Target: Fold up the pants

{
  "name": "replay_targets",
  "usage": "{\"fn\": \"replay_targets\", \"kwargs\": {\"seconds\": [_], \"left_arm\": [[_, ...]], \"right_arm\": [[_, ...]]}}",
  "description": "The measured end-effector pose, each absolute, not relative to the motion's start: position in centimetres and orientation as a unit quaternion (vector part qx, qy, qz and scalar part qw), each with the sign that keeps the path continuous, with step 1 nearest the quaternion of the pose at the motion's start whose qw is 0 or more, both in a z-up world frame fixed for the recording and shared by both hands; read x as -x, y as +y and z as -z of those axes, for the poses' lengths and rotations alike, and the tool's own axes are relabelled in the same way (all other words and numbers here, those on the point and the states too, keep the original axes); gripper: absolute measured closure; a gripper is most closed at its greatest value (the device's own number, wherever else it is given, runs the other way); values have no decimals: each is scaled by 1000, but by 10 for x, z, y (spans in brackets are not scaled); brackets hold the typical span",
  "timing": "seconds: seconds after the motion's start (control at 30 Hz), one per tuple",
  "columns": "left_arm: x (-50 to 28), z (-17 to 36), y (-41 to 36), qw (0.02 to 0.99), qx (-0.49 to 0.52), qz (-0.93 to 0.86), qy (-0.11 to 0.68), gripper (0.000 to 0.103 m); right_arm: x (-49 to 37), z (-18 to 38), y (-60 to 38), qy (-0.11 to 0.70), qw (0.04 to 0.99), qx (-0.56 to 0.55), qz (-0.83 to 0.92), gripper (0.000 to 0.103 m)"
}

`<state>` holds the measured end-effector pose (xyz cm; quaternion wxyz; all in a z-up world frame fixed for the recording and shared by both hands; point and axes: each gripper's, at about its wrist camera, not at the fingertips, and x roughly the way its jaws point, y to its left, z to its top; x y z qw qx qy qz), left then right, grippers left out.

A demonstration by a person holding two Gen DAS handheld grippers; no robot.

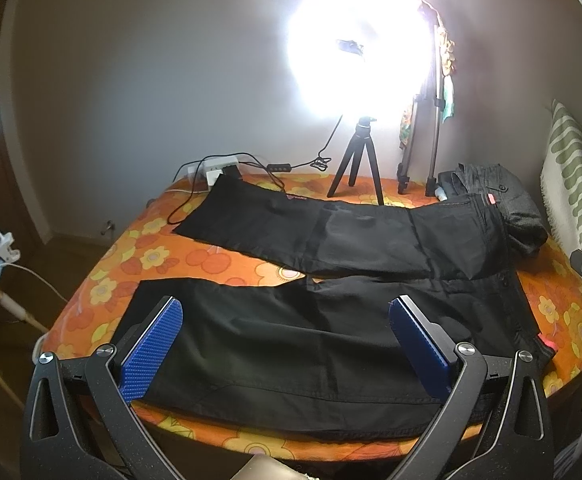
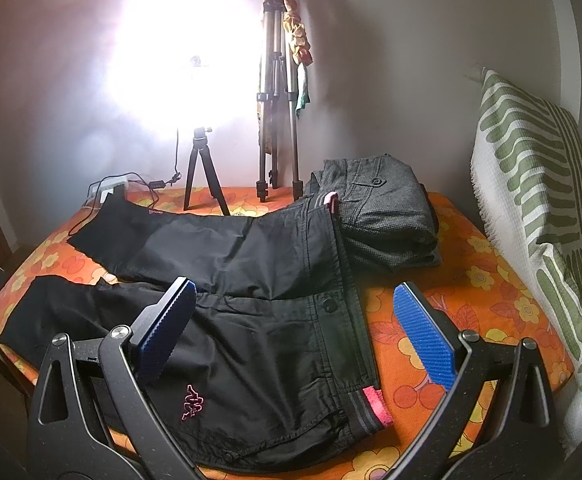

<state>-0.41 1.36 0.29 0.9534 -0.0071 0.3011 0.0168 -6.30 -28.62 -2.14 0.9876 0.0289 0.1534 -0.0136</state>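
Black pants [image 1: 331, 312] flat on floral bedspread [image 1: 155, 256] (legs apart)

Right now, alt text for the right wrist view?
Black pants lie spread flat on an orange flowered bedspread, waistband to the right, legs apart. The open right gripper hovers over the waist. Folded grey pants lie behind.
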Motion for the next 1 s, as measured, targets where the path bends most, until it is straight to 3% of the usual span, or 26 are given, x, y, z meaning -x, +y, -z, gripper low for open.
{"fn": "replay_targets", "kwargs": {"seconds": [1.0], "left_arm": [[5, -6, 16, 955, -1, -19, 297, 0]], "right_arm": [[62, 23, -285, 155, 987, -30, 14, 1]]}}
